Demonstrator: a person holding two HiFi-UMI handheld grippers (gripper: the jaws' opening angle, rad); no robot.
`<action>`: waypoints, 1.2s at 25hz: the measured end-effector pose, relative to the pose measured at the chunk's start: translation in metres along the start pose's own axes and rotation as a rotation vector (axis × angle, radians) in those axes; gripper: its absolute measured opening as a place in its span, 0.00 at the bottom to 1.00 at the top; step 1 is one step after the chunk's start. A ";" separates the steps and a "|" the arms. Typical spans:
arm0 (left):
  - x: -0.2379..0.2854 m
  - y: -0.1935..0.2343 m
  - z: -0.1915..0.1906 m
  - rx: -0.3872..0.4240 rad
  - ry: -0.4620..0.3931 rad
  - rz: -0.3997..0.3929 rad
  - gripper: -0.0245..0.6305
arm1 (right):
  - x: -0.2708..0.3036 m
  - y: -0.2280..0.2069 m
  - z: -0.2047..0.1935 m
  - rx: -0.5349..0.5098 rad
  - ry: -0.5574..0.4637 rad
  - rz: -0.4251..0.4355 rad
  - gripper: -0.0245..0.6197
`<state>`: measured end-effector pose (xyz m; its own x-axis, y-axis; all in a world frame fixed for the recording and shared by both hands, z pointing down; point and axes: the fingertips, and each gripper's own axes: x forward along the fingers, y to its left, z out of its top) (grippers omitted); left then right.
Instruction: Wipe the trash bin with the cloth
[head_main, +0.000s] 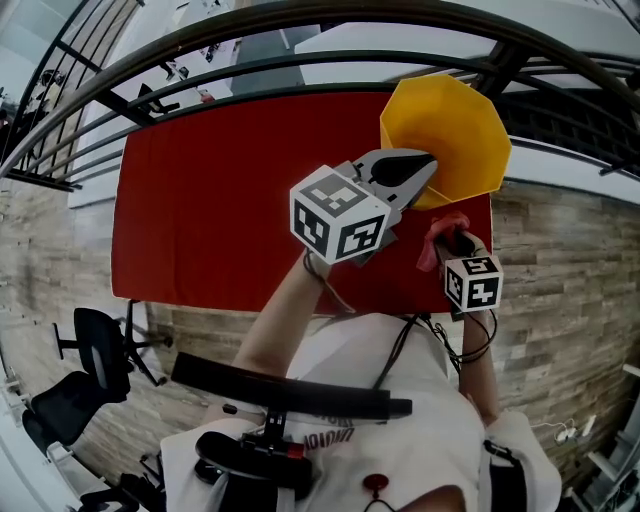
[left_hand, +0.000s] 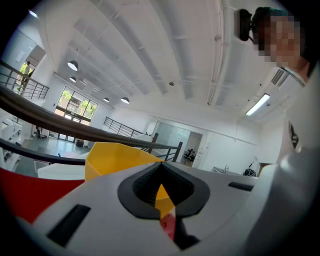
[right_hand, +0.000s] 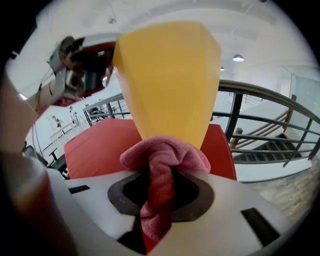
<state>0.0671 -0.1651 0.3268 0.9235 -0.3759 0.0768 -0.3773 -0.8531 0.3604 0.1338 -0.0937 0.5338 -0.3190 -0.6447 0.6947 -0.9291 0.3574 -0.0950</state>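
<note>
The yellow trash bin (head_main: 450, 130) is tipped with its open mouth toward me above the red table (head_main: 220, 200). My left gripper (head_main: 425, 172) is shut on the bin's near rim; a yellow sliver shows between its jaws (left_hand: 161, 194) in the left gripper view, with the bin (left_hand: 115, 155) behind. My right gripper (head_main: 455, 242) is shut on a pink cloth (head_main: 438, 238) just below the bin, at the table's near right edge. In the right gripper view the bunched cloth (right_hand: 162, 160) bulges out of the jaws (right_hand: 159, 200) and touches the bin's outer wall (right_hand: 167, 75).
A dark curved railing (head_main: 300, 40) runs behind the table. Black office chairs (head_main: 95, 345) stand on the stone floor at the lower left. The table's left half (head_main: 180, 220) has nothing on it.
</note>
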 end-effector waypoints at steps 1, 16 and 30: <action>-0.001 -0.002 0.000 -0.011 -0.008 -0.004 0.04 | -0.015 0.002 0.011 0.009 -0.044 0.006 0.19; 0.017 -0.051 -0.016 -0.049 0.034 -0.161 0.04 | -0.096 0.034 0.104 -0.008 -0.331 0.026 0.19; 0.010 -0.029 -0.009 -0.057 0.009 -0.105 0.04 | -0.068 0.030 0.090 -0.016 -0.282 0.005 0.19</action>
<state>0.0876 -0.1411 0.3254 0.9585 -0.2818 0.0440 -0.2738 -0.8657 0.4191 0.1110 -0.1003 0.4193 -0.3654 -0.8047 0.4680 -0.9250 0.3703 -0.0855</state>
